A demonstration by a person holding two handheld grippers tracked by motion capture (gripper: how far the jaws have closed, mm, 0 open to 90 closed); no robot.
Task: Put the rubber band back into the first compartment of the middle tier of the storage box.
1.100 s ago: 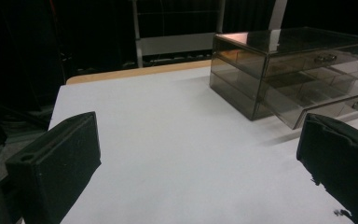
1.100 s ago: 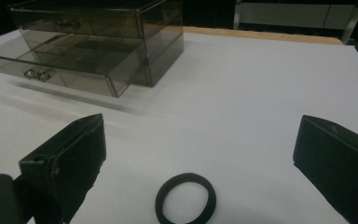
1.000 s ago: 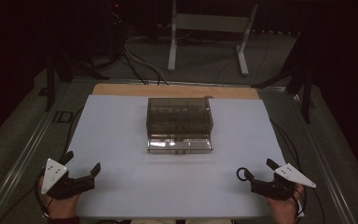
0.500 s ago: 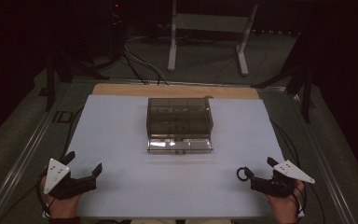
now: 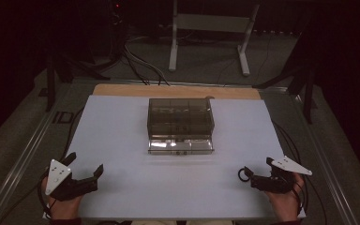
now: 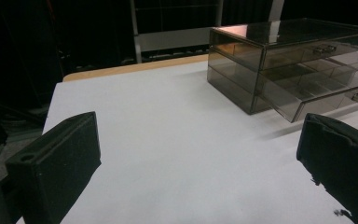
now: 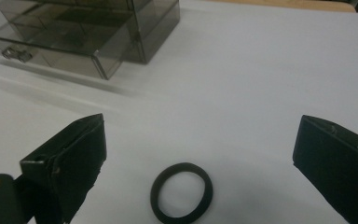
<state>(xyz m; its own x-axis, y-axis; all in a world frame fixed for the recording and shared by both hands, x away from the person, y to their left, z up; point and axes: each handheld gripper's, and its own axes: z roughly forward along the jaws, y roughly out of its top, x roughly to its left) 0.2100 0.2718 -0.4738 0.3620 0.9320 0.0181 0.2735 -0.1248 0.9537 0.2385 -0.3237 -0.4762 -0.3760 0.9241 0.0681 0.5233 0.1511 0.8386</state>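
Right gripper view puts a black ring (image 7: 182, 192) flat on the white table (image 7: 261, 84) between your right gripper (image 7: 200, 158)'s two jaws, which stand spread wide, touching neither. Ahead of that gripper and off to its left sits a smoky clear drawer box (image 7: 93, 32) with its lower drawer (image 7: 60, 58) pulled partly out. Your left gripper (image 5: 85, 165) is spread wide as well, with nothing between its jaws; from it, the drawer box (image 6: 289, 60) lies ahead and to its right, well apart. Both of your hands rest low at the near table edge.
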